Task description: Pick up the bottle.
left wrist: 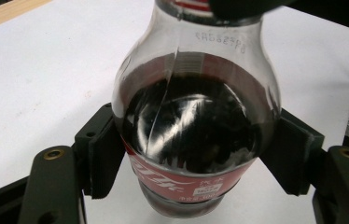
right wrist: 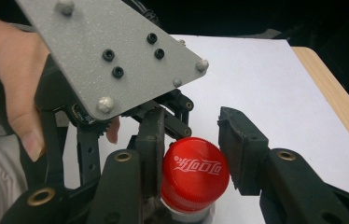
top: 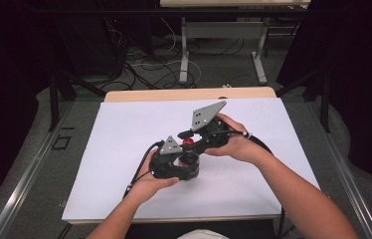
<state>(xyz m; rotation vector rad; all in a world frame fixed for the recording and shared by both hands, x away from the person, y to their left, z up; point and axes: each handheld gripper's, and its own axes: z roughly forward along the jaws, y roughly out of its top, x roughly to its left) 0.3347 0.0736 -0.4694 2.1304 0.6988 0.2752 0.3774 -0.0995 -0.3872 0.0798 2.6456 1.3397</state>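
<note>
On the white surface [top: 124,149], near its middle, a cola bottle [left wrist: 196,126] is standing upright. The left hand-held gripper [top: 183,169] is clamping the bottle's round body, one black pad pressing on each side just above the red label [left wrist: 177,179]. The right hand-held gripper [top: 194,141] is reaching in from the right and from farther back, and its jaws are gripping the red cap [right wrist: 195,173], one pad pressing each side of it. Dark cola is filling the bottle up to the shoulder.
</note>
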